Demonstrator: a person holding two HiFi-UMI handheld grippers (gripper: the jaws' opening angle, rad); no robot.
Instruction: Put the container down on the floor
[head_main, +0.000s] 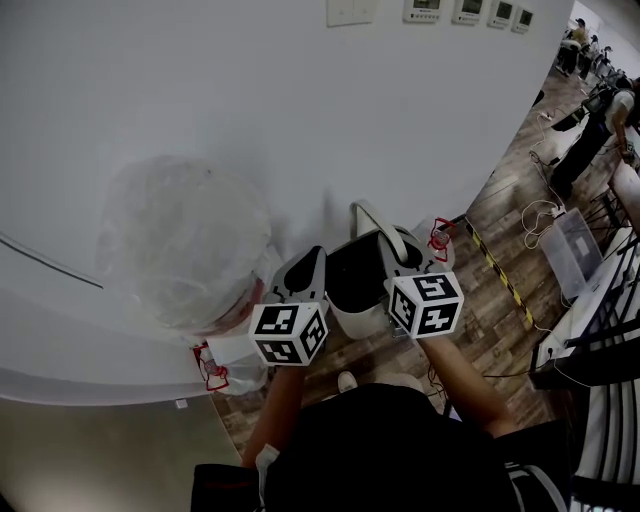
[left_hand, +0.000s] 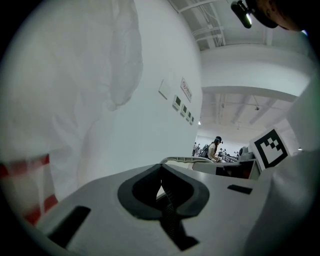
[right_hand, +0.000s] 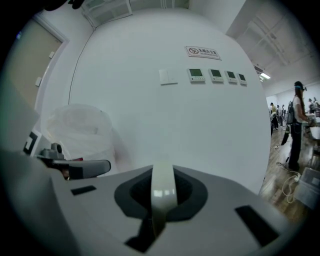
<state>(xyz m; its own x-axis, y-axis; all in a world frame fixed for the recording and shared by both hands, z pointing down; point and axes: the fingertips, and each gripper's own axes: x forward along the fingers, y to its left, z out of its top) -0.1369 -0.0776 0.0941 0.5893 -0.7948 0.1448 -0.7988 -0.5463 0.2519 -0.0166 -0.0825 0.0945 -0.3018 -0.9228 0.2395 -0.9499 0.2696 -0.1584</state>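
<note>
A pale grey container (head_main: 352, 300) with a dark inside hangs above the wood floor (head_main: 500, 300), between my two grippers. My left gripper (head_main: 303, 272) is shut on its left rim; a thin pale edge (left_hand: 159, 192) shows between the closed jaws of this gripper (left_hand: 161, 187). My right gripper (head_main: 405, 255) is shut on the container's curved handle (head_main: 375, 225). In the right gripper view the handle (right_hand: 162, 192) runs as a pale strip through that gripper (right_hand: 162, 200). The container's underside is hidden.
A large bin lined with a clear plastic bag (head_main: 180, 245) stands against the white wall, just left of the container. Yellow-black tape (head_main: 495, 268) crosses the floor at right. A clear plastic box (head_main: 572, 250) and a standing person (head_main: 590, 120) are farther right.
</note>
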